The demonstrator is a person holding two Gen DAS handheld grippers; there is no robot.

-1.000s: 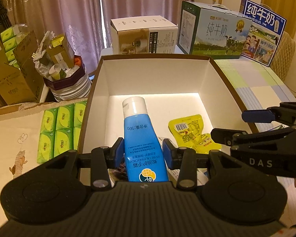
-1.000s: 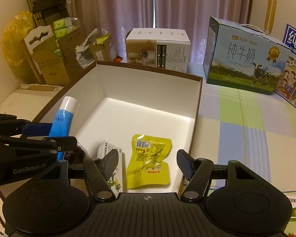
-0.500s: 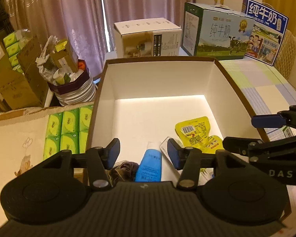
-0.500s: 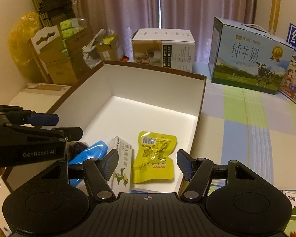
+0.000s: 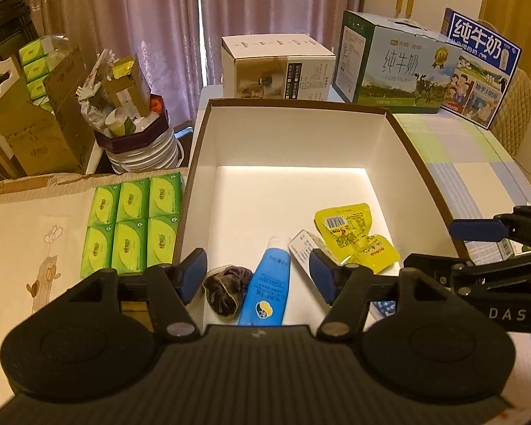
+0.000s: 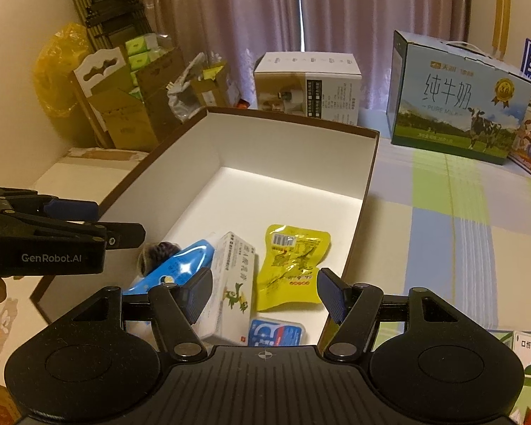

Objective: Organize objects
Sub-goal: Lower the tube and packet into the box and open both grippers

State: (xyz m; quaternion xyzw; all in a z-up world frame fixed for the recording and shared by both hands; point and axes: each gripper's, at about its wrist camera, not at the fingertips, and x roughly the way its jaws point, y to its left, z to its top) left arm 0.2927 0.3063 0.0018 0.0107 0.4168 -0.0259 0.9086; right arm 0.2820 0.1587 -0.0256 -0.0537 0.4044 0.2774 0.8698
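Mauve curtains [image 5: 159,28] hang behind a table under a pastel checked cloth [image 6: 453,219], in warm dim light.

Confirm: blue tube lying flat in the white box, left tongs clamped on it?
Not clamped. In the left wrist view the left tongs have just been opening and stand clear above the blue tube, which does lie flat in the white box.

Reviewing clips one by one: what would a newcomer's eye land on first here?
The big white-lined box fills the middle, with a blue tube lying flat at its near end beside a yellow snack pouch and a dark hair tie. The left gripper hangs above the tube, fingers apart and empty. Milk cartons stand behind.
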